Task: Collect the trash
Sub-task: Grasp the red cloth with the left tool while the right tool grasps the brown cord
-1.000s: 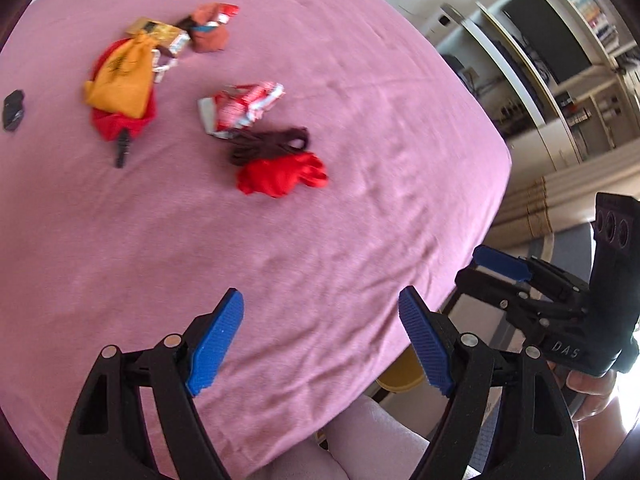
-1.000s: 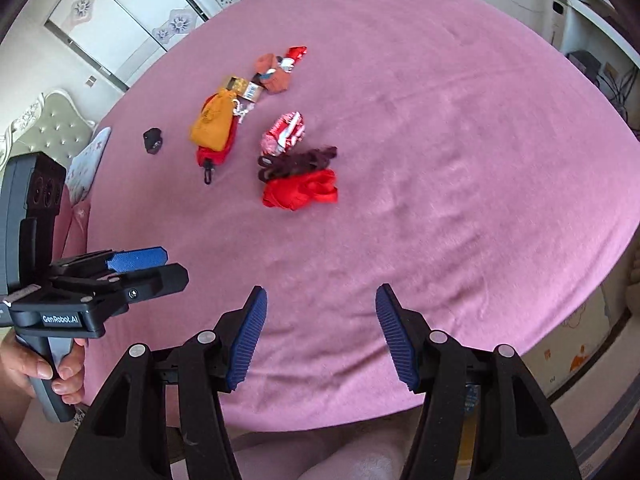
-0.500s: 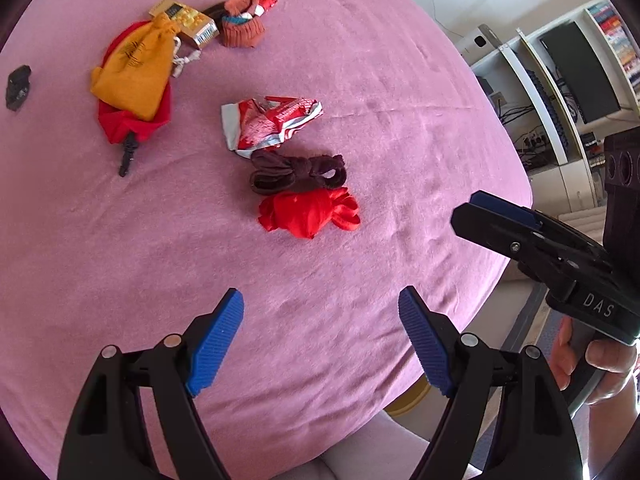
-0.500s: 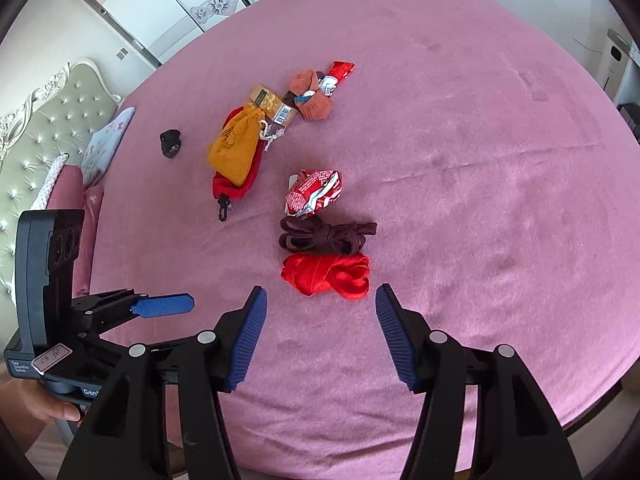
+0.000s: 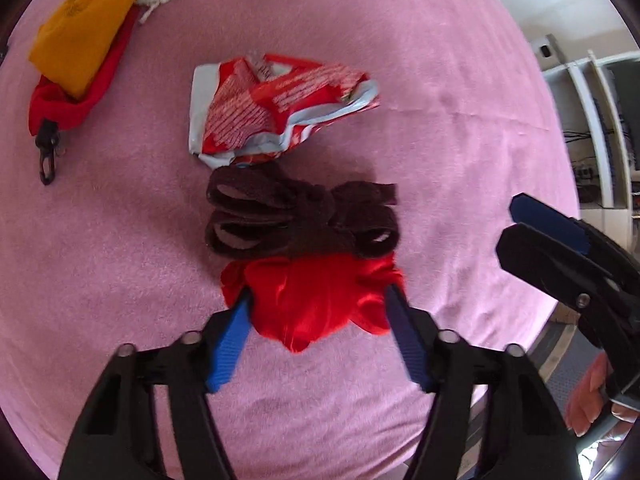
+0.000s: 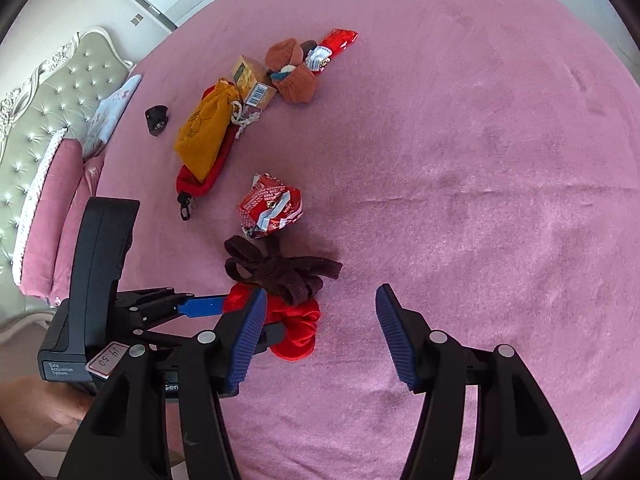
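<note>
A red satin cloth bundle (image 5: 320,304) lies on the pink bedspread (image 5: 440,120), touching a dark brown knotted strap (image 5: 300,216) behind it. A crumpled red and white wrapper (image 5: 276,108) lies just beyond. My left gripper (image 5: 318,316) is open, its blue pads on either side of the red cloth. In the right wrist view the red cloth (image 6: 296,328) sits left of my open, empty right gripper (image 6: 320,316), with the brown strap (image 6: 280,272) and wrapper (image 6: 270,208) farther off.
An orange drawstring pouch (image 6: 206,132) lies on a red pouch with a black clip (image 6: 200,184). A small carton (image 6: 252,82), a brown sock bundle (image 6: 296,68) and a small black item (image 6: 156,120) lie farther back. Pillows (image 6: 52,208) and headboard are at left.
My left gripper has moved forward and down, from well short of the pile to straddling the red cloth. My right gripper has moved closer to the pile.
</note>
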Demonstrator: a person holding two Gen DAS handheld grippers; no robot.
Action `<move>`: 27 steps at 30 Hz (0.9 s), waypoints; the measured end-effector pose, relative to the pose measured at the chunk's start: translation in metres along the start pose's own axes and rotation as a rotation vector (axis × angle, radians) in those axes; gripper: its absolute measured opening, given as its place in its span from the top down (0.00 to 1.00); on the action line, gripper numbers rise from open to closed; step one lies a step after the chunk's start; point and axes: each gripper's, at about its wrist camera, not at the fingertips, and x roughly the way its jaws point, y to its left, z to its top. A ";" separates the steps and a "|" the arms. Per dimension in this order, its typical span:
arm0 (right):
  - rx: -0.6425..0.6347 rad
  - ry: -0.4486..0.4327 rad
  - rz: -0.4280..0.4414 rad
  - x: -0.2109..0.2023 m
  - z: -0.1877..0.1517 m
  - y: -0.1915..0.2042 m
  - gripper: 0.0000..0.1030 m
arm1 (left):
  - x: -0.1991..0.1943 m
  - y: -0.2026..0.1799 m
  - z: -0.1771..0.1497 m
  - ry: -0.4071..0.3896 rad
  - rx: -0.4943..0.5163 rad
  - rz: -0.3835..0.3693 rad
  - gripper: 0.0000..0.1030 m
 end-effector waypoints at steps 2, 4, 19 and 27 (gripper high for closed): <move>-0.011 0.020 0.012 0.009 0.003 -0.001 0.45 | 0.007 0.003 0.000 0.014 -0.026 0.017 0.57; -0.024 0.043 0.029 0.018 0.005 0.002 0.45 | 0.007 0.007 -0.003 0.007 -0.046 0.004 0.61; -0.104 0.173 0.118 0.077 0.020 0.033 0.45 | -0.011 0.047 -0.030 0.000 -0.141 -0.099 0.66; -0.125 0.220 0.135 0.093 0.019 0.047 0.72 | -0.017 0.062 -0.039 -0.009 -0.170 -0.108 0.66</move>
